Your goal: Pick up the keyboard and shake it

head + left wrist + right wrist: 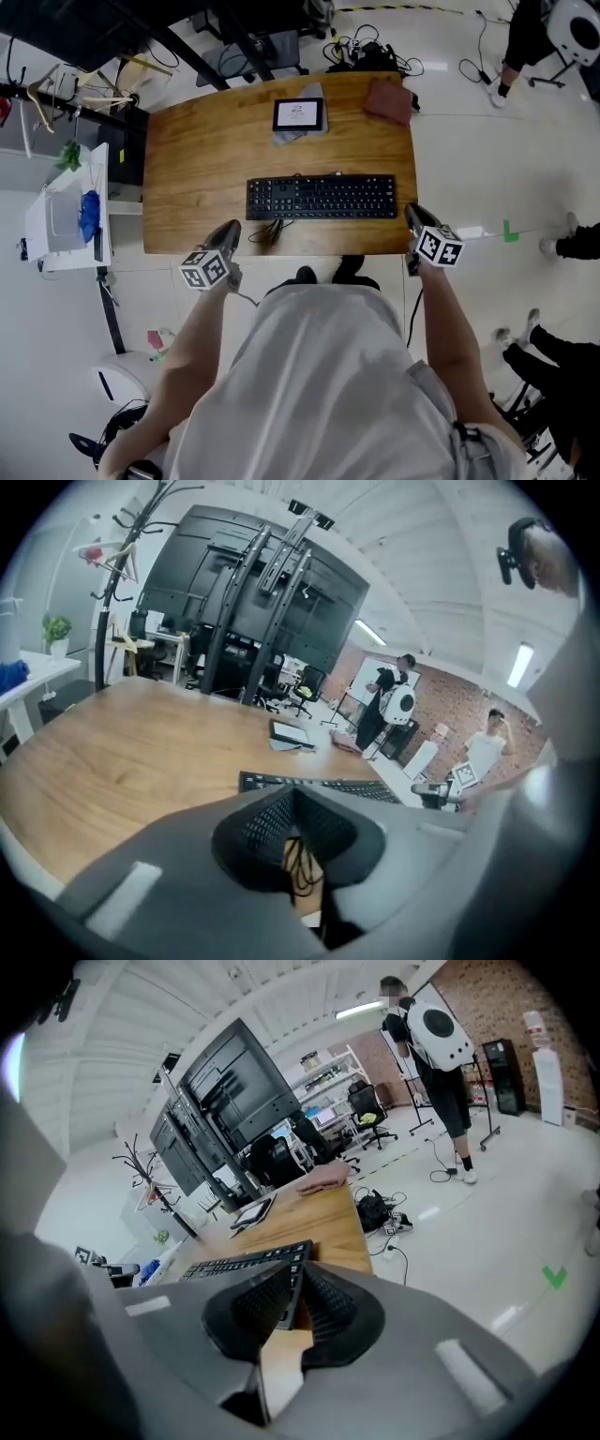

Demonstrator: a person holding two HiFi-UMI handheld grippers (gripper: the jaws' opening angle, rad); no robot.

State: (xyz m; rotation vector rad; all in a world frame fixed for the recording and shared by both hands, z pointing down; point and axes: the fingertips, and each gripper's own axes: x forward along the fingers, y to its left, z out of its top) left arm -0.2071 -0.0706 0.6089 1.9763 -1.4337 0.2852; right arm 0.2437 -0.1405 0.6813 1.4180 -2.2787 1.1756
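Keyboard (322,197): black, full-width, flat on the surface (197,159), lying crosswise in its near half, long edges parallel to the front edge; neither tool is holding it

Left tool (228,230): over the front edge of the surface, off the keyboard's near-left corner and clear of it; in the left gripper view (293,794) the jaws are closed tip to tip with nothing gripped, and a thin black cable (302,864) shows on the wood behind them

Right tool (412,214): at the front right corner of the surface, just beside the keyboard's right end; in the right gripper view (295,1274) the jaws stand a narrow slit apart, the keyboard's end shows through the slit, and I see no pad pressing on it

Cable, head view (272,230): loose tangle just in front of the keyboard's left part

Tablet (298,114): far side of the surface, screen up, on a grey cloth

Red cloth (388,100): far right corner, crumpled

Side table (37,234): white, left of the surface, carrying a blue item (88,214)
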